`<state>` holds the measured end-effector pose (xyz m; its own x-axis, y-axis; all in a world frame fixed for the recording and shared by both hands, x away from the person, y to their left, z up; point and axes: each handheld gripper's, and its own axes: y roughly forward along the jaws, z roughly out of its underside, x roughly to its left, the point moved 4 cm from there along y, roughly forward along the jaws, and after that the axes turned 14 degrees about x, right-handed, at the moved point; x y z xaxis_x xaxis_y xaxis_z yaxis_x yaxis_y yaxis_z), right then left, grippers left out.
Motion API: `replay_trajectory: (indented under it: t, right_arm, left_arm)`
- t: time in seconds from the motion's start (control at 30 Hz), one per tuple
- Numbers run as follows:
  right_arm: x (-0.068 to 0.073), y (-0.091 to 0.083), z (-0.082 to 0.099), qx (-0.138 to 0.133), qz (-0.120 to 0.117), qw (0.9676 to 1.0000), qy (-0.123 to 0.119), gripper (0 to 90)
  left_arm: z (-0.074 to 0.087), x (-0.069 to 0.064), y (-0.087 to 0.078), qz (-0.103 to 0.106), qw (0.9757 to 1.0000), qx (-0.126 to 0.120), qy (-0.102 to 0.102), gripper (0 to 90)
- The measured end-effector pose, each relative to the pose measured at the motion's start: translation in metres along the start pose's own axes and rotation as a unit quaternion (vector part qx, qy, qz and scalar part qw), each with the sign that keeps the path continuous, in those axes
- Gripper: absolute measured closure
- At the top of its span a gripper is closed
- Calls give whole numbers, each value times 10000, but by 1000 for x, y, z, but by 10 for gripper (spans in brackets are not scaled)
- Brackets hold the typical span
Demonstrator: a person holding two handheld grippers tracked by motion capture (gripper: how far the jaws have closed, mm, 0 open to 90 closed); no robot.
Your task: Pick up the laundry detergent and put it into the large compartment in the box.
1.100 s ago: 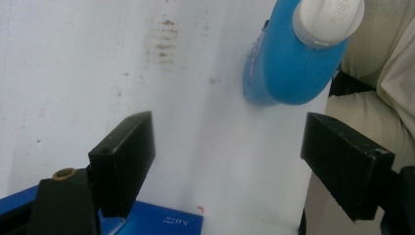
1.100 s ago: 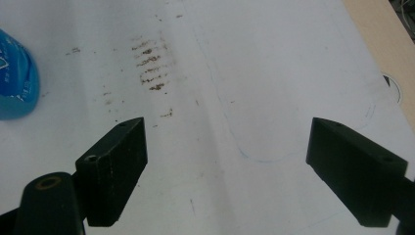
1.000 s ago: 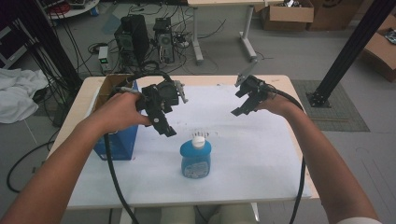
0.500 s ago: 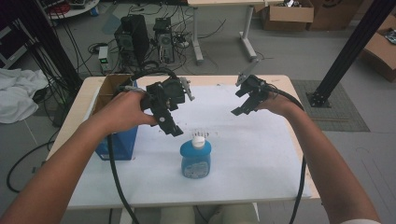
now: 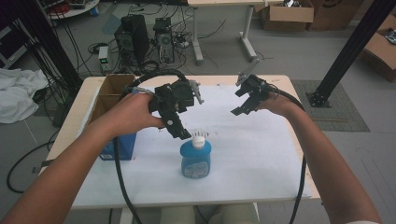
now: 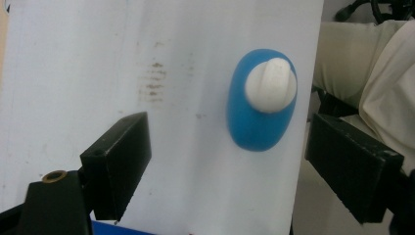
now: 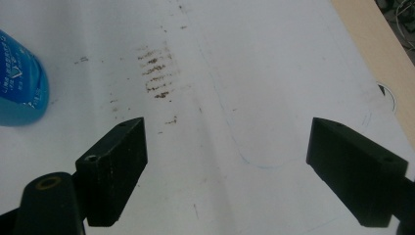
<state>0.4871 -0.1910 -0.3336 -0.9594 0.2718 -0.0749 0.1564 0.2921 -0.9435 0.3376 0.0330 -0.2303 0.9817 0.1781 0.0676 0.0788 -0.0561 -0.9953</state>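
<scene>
The tabletop (image 5: 261, 168) is wearing a white sheet, giving the work a plain, open surface. At its left edge a cardboard box (image 5: 108, 91) with blue sides is sitting well out of the way. Near the front middle the blue bottle (image 5: 195, 158) is standing upright, its white cap (image 5: 199, 141) on top, so it is easy to take from above. The left tongs (image 5: 180, 132) are hanging just above and beside that cap, pointing down. Their jaws have just been opening and are now spread wide with nothing between them. In the left gripper view the bottle (image 6: 262, 100) sits ahead of the jaws, untouched. The right tongs (image 5: 243, 106) are waiting well apart, gaping and empty, over bare sheet.
</scene>
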Motion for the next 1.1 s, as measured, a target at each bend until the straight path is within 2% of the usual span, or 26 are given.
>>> replay_trajectory:
  t: [0.17,0.33,0.43,0.6,0.63,0.87,0.93,0.97,1.03,1.1]
  right_arm:
    - [1,0,0,2,5,10000,-5,152]
    - [1,-1,1,-7,3,10000,-19,152]
    - [1,-2,1,-7,7,10000,-2,152]
    - [2,-2,1,-23,10,10000,-10,152]
    - [2,-2,1,-24,8,10000,-14,152]
    - [2,-3,1,-32,10,10000,-18,152]
    - [2,-3,2,-18,12,10000,-16,152]
    - [2,-3,2,-19,14,10000,-15,152]
    - [2,-3,2,-23,11,10000,-13,152]
    - [2,-3,1,-26,11,10000,-21,152]
  left_arm:
    - [-7,-5,3,43,9999,47,123,179]
    - [-12,-10,6,76,9998,37,164,179]
    - [-14,-12,7,45,9996,101,244,179]
    - [-19,-17,9,59,9996,42,273,179]
    - [-19,-17,10,33,9994,97,339,179]
    - [-23,-19,19,30,9993,168,333,179]
    - [-24,-21,22,85,9992,206,321,179]
    - [-24,-20,23,57,9989,257,399,179]
    - [-25,-22,27,132,9993,177,296,179]
    - [-26,-22,30,139,9992,216,322,179]
